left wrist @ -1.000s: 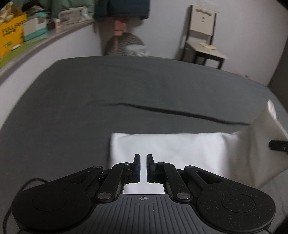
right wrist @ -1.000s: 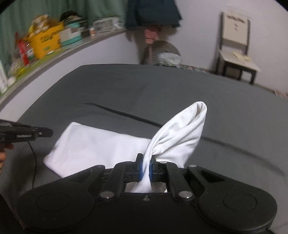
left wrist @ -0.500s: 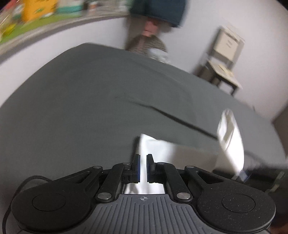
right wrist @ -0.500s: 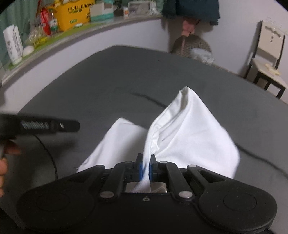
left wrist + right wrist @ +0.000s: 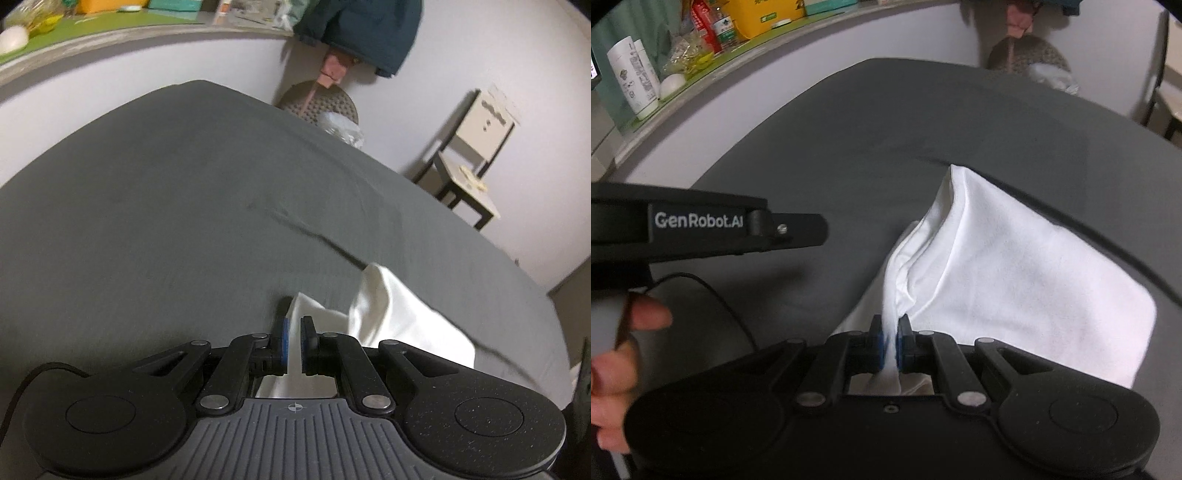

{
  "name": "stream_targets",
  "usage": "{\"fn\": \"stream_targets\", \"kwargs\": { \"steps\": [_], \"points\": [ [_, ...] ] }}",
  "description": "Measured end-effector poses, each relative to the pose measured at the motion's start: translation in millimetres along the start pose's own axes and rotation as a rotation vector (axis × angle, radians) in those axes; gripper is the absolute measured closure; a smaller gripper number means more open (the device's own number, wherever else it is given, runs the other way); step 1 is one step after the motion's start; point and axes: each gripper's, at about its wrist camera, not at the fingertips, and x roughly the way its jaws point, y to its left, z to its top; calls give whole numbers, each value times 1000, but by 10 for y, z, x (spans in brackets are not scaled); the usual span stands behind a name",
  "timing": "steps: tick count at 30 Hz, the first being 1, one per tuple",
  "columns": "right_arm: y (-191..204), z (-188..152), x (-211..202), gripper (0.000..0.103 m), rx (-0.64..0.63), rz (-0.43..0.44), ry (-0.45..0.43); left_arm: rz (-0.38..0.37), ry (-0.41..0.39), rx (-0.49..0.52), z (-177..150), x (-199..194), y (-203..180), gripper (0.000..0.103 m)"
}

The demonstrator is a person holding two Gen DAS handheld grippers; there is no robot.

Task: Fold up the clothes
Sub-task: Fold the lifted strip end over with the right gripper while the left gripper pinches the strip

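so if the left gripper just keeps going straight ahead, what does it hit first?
Probably the white garment: its near edge shows right between and ahead of the left gripper, over the grey bedsheet. Depth is unclear, so it may pass just above the cloth.

Both wrist views look forward, low and close over the grey bed (image 5: 184, 221), sharing the white garment (image 5: 1015, 258).

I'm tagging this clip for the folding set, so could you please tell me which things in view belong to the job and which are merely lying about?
Part of the job:
- white garment
- right claw, shut on it
- left claw, its jaws slightly apart over the garment's edge
- grey bed, the folding surface

Just lying about:
- chair
- dark jacket
- shelf clutter
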Motion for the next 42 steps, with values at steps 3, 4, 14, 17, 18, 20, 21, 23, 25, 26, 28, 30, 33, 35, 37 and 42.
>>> {"fn": "stream_targets", "kwargs": {
  "steps": [3, 4, 14, 17, 18, 20, 21, 23, 25, 26, 28, 30, 33, 35, 37, 42],
  "points": [
    [13, 32, 83, 94, 18, 31, 20, 0, -4, -28, -7, 44, 26, 99],
    [9, 36, 125, 94, 30, 40, 26, 3, -5, -31, -6, 62, 25, 99],
    [41, -166, 94, 58, -8, 191, -77, 12, -15, -91, -3, 182, 62, 99],
    [44, -350, -164, 58, -123, 194, -165, 3, -14, -103, -11, 192, 82, 99],
    [32, -425, -231, 58, -152, 180, -185, 1, -15, -107, -16, 195, 85, 99],
    [14, -567, -339, 58, -210, 149, -215, -1, -16, -113, -23, 204, 77, 99],
    [15, -616, -334, 58, -240, 123, -211, -3, -15, -112, -27, 208, 62, 99],
    [21, -705, -308, 58, -297, 77, -200, -9, -11, -105, -37, 223, 24, 99],
    [82, -674, -205, 58, -320, 69, -209, -8, -2, -98, -53, 238, -14, 99],
    [120, -641, -150, 58, -326, 66, -219, -7, 2, -95, -60, 242, -22, 99],
    [212, -608, -45, 69, -339, 82, -237, -5, 8, -93, -70, 243, -29, 99],
    [309, -590, 58, 93, -353, 104, -243, 9, 11, -99, -73, 226, -16, 99],
    [376, -613, 100, 95, -403, 140, -224, 13, 0, -110, -66, 203, -13, 99],
    [414, -673, 119, 94, -433, 152, -220, 12, 1, -111, -70, 209, -16, 99],
    [441, -730, 146, 90, -450, 128, -215, 14, 13, -109, -78, 237, -50, 99],
    [327, -674, -79, 72, -381, 179, -275, 6, 21, -96, -97, 239, -75, 99]
  ]
}}
